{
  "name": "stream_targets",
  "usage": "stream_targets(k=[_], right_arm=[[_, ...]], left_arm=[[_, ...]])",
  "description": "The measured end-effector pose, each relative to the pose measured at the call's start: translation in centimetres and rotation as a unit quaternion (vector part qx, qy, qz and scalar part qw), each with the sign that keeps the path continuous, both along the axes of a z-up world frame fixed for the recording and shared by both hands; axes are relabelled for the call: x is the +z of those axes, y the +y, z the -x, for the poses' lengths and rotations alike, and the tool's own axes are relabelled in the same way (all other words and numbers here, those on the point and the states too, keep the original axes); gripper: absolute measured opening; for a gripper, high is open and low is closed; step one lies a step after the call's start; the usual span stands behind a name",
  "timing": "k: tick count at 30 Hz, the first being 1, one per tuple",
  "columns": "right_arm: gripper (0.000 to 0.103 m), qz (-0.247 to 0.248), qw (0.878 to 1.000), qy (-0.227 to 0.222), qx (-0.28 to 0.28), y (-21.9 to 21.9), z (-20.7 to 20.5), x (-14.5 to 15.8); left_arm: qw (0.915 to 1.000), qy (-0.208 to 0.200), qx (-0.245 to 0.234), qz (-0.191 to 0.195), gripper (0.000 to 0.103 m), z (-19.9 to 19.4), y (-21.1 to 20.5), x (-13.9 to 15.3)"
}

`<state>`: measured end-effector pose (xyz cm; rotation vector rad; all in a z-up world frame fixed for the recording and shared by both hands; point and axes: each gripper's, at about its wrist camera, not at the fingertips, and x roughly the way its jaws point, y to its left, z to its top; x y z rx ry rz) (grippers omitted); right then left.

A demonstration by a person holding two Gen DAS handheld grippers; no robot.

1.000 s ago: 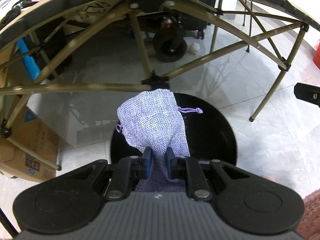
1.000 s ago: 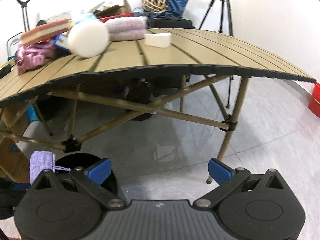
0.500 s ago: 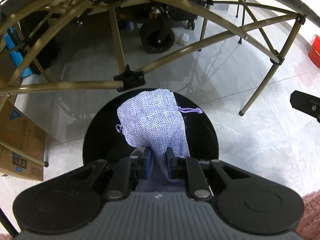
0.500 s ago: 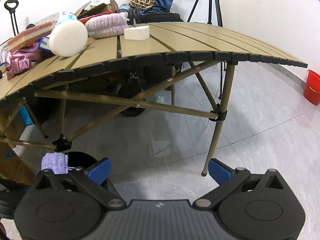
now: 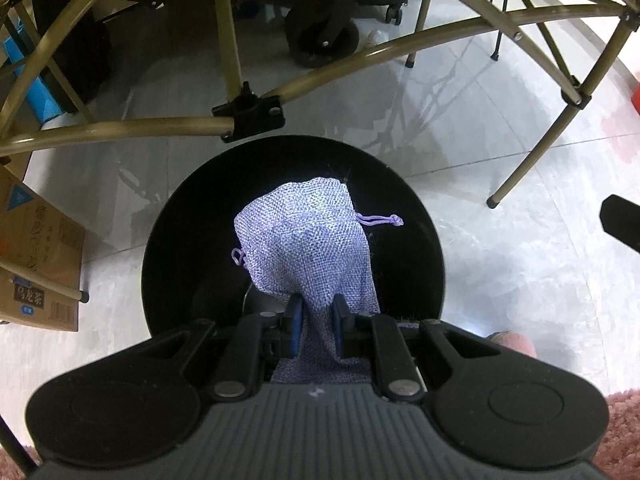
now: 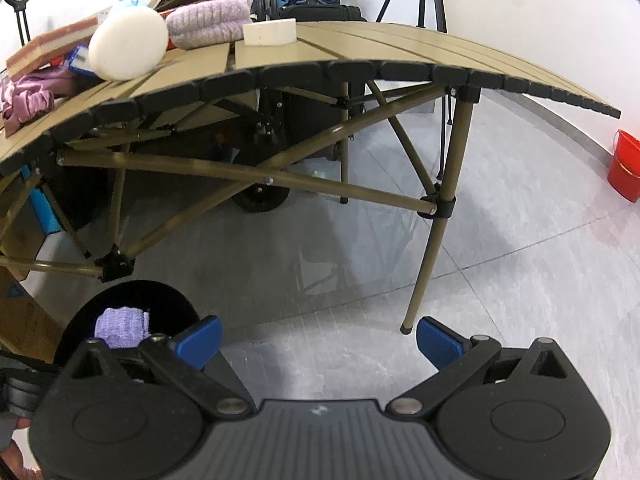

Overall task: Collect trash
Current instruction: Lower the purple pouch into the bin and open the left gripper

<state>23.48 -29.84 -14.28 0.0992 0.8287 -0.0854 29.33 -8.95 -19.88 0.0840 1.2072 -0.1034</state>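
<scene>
My left gripper [image 5: 316, 320] is shut on a lilac woven drawstring pouch [image 5: 304, 240] and holds it right over the open mouth of a round black bin [image 5: 180, 236] on the floor. The pouch [image 6: 122, 326] and the bin [image 6: 168, 296] also show at the lower left of the right wrist view. My right gripper [image 6: 318, 340] is open and empty, above the floor to the right of the bin, facing the folding table [image 6: 360, 48].
The table's olive legs and cross braces [image 5: 240, 116] stand just beyond the bin. A cardboard box [image 5: 36, 256] is at the left. On the table lie a white round sponge [image 6: 128, 50], a lilac towel [image 6: 208, 26] and a white block [image 6: 270, 32]. A red bucket [image 6: 624, 164] stands far right.
My left gripper has moved down and forward with the pouch, so the bin now fills more of its view. The right gripper has drifted lower and further right.
</scene>
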Motion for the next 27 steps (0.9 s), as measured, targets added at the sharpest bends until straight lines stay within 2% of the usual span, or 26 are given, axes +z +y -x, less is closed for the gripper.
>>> stream_targets(k=[1, 3, 5, 6, 7, 8, 15, 27], right_arm=[[0.103, -0.001, 1.000, 0.000, -0.001, 0.0, -0.1, 0.0], [0.103, -0.002, 1.000, 0.000, -0.002, 0.0, -0.1, 0.0], [0.103, -0.001, 1.000, 0.001, 0.000, 0.1, -0.2, -0.1], [0.103, -0.001, 1.000, 0.001, 0.001, 0.2, -0.3, -0.1], [0.103, 0.000, 1.000, 0.002, 0.002, 0.2, -0.3, -0.1], [0.103, 0.000, 1.000, 0.002, 0.002, 0.3, -0.3, -0.1], [0.103, 0.002, 1.000, 0.004, 0.001, 0.2, -0.4, -0.3], [0.103, 0.002, 1.000, 0.004, 0.002, 0.3, -0.5, -0.4]], left_arm=[[1.0000, 0.001, 0.001, -0.001, 0.020, 0.0, 0.0, 0.0], [1.0000, 0.001, 0.005, -0.006, 0.035, 0.0, 0.1, 0.0], [0.9999, -0.005, 0.008, -0.011, 0.072, 0.0, 0.3, 0.3], [0.9998, -0.009, 0.010, -0.016, 0.083, 0.1, 0.3, 0.5], [0.9996, -0.014, 0.014, -0.020, 0.100, 0.1, 0.3, 0.6], [0.9995, -0.018, 0.016, -0.022, 0.103, 0.1, 0.4, 0.8], [0.9998, -0.002, 0.016, -0.006, 0.103, 0.0, 0.7, 0.9], [0.9999, -0.002, 0.016, 0.002, 0.103, 0.2, 1.2, 1.2]])
